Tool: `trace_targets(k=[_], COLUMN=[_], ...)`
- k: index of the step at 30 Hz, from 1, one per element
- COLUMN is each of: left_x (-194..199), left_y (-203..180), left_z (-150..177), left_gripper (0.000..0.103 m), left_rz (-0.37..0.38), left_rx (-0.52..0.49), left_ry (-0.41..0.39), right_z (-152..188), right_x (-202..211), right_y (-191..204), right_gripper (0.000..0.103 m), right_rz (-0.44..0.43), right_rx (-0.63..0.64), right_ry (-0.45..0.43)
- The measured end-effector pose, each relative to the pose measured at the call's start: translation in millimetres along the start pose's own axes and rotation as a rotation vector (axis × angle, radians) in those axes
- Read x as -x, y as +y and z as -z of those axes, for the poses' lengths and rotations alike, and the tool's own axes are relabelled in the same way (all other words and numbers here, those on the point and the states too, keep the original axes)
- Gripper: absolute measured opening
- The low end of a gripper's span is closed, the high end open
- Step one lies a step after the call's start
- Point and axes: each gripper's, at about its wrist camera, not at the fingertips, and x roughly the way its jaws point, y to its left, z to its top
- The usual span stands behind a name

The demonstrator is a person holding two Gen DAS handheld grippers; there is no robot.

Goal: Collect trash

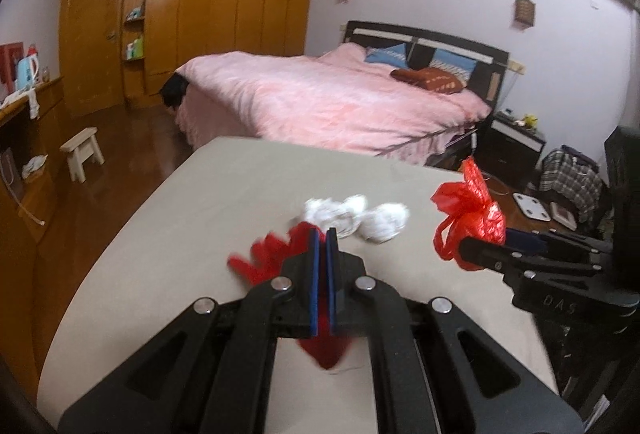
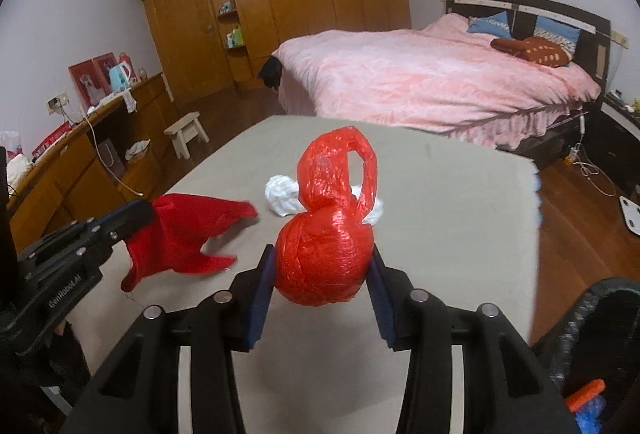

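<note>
— Right tool (image 2: 322,270) first, since it fills the bottom of its own view: what sits between the blue pads?

— Its jaws stand moderately apart, closed on a stuffed red plastic bag (image 2: 326,254). That knotted bag bulges between both pads, its twisted handle rising toward 12 o'clock.

— And the left tool (image 1: 323,234)?

— Nearly closed, only a thin slit between the pads, pinching a flat red bag (image 1: 280,250). From the left wrist, the bag's loose end spills out toward 10 o'clock and more red shows beneath the jaws at 6 o'clock. From the right wrist, it hangs off that tool at 9 o'clock, draping onto the grey tabletop (image 2: 440,202).

— Anything loose?

— Crumpled white tissue wads (image 1: 352,218) lie on the tabletop just past the left tool's tips, toward 1 o'clock. In the right view they peek out behind the stuffed bag at 11 o'clock.

— Behind all that?

— At 12 o'clock beyond the tabletop stands a pink bed (image 1: 332,94).
</note>
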Motion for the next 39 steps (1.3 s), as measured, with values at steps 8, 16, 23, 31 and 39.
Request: trace_targets(k=[8, 16, 23, 31, 39], left_x=[17, 17, 6, -16, -54], left_y=[-44, -84, -62, -35, -18], left_z=[-22, -24, 23, 67, 93], left_gripper=[0.001, 0.0, 0.014, 0.063, 0.072], left_rz=[0.082, 0.163, 0.095, -0.007, -0.045], left_rx=[-0.039, -0.08, -0.086, -0.061, -0.007], left_ry=[-0.048, -0.019, 0.076, 0.157, 0.295], right_z=[-7, 0, 38, 64, 72], right_x=[49, 78, 53, 14, -1], right_y=[-23, -52, -51, -44, -43], right_gripper=[0.044, 0.044, 0.044, 0.044, 0.044], right_rz=[0.037, 0.088, 0.066, 0.057, 0.068], right_rx=[-0.019, -0.054, -0.075, -0.076, -0.057], right_ry=[-0.065, -0.088, -0.025, 0.022, 0.064])
